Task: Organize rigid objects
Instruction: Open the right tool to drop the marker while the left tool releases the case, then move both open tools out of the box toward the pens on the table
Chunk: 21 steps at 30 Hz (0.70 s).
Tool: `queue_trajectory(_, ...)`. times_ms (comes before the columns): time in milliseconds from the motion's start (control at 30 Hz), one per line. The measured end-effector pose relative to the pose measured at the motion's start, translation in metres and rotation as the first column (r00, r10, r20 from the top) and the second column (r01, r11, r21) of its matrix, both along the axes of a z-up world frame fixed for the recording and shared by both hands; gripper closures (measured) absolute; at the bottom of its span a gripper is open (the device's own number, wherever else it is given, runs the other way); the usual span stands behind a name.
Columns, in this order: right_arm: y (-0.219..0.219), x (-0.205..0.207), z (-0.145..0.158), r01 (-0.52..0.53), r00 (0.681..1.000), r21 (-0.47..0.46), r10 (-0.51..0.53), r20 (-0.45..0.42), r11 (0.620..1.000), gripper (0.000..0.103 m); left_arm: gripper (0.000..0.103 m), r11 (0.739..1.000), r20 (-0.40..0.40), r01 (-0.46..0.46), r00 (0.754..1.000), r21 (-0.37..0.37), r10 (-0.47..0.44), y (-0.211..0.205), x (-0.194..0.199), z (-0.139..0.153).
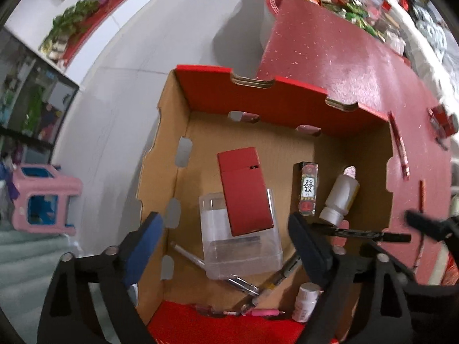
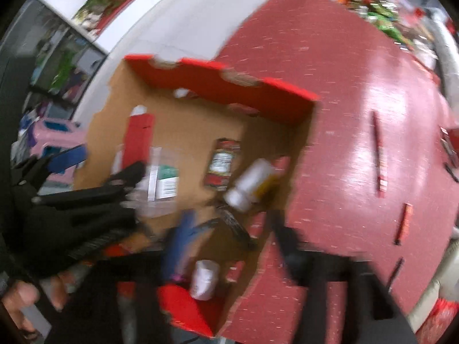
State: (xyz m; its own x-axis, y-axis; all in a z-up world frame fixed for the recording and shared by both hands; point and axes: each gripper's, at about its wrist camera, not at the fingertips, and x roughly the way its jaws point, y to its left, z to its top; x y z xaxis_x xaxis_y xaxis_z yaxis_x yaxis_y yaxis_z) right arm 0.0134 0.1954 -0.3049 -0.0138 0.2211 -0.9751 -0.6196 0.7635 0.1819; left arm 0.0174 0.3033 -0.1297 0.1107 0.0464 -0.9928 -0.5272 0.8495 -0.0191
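An open cardboard box [image 1: 160,149] with red outer walls stands at the edge of a red table [image 1: 344,66]. Inside it, a flat red case [image 1: 243,192] rests on a clear plastic tub [image 1: 243,255]. Beside them are a small patterned carton [image 1: 308,189], a white bottle [image 1: 340,197] lying on its side, a smaller white bottle [image 1: 307,301] and several pens [image 1: 189,253]. My left gripper [image 1: 226,246] hangs open over the tub, touching nothing. My right gripper [image 2: 233,243], blurred, stands open over the box's right corner, above a thin black item [image 2: 232,223].
Loose red sticks [image 2: 378,154] and a dark pen [image 2: 396,269] lie on the table right of the box. Small red boxes [image 1: 441,120] sit at the right edge, and clutter [image 1: 344,3] fills the far end. A pink stool [image 1: 43,197] stands on the floor at the left.
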Motion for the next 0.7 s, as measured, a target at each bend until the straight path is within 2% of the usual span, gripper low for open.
queue_trajectory(33,-0.007,0.003,0.004,0.020,1.000,0.023,-0.021,0.009,1.000,0.005,0.010,1.000,0.008,-0.018,1.000,-0.020,0.019,0.002,-0.004,0.001)
queue_trajectory(67,-0.015,0.005,0.008,0.041,0.999,0.049,-0.041,0.011,0.998,0.005,0.003,0.999,0.014,-0.030,0.999,-0.027,0.031,0.003,-0.006,0.003)
queue_trajectory(100,-0.024,0.007,0.011,0.060,0.998,0.060,-0.060,0.003,0.996,0.005,0.001,0.999,0.020,-0.040,0.999,-0.029,0.040,0.002,-0.008,0.005)
queue_trajectory(267,-0.072,0.008,0.009,0.153,0.988,0.061,-0.150,-0.044,0.986,0.005,0.000,1.000,0.059,-0.016,0.998,-0.026,0.018,-0.023,-0.016,0.013)
queue_trajectory(433,-0.146,-0.006,-0.011,0.315,0.943,0.039,-0.307,-0.129,0.948,0.005,0.000,0.995,0.069,0.005,0.998,-0.096,0.002,-0.049,-0.033,0.011)
queue_trajectory(500,-0.184,-0.017,-0.027,0.399,0.902,-0.001,-0.393,-0.178,0.917,0.005,0.000,0.994,0.065,0.024,0.998,-0.105,-0.017,-0.063,-0.041,0.009)
queue_trajectory(567,-0.219,-0.025,-0.045,0.484,0.845,-0.048,-0.481,-0.235,0.874,0.005,0.000,0.992,0.059,0.041,0.998,-0.116,-0.035,-0.075,-0.047,0.007)
queue_trajectory(667,-0.272,-0.037,-0.072,0.619,0.716,-0.115,-0.618,-0.326,0.777,0.005,0.000,0.987,0.030,0.064,0.998,-0.145,-0.061,-0.091,-0.052,0.001)
queue_trajectory(700,-0.290,-0.042,-0.080,0.669,0.656,-0.140,-0.668,-0.351,0.730,0.005,0.000,0.987,0.024,0.069,0.997,-0.148,-0.067,-0.096,-0.052,-0.001)
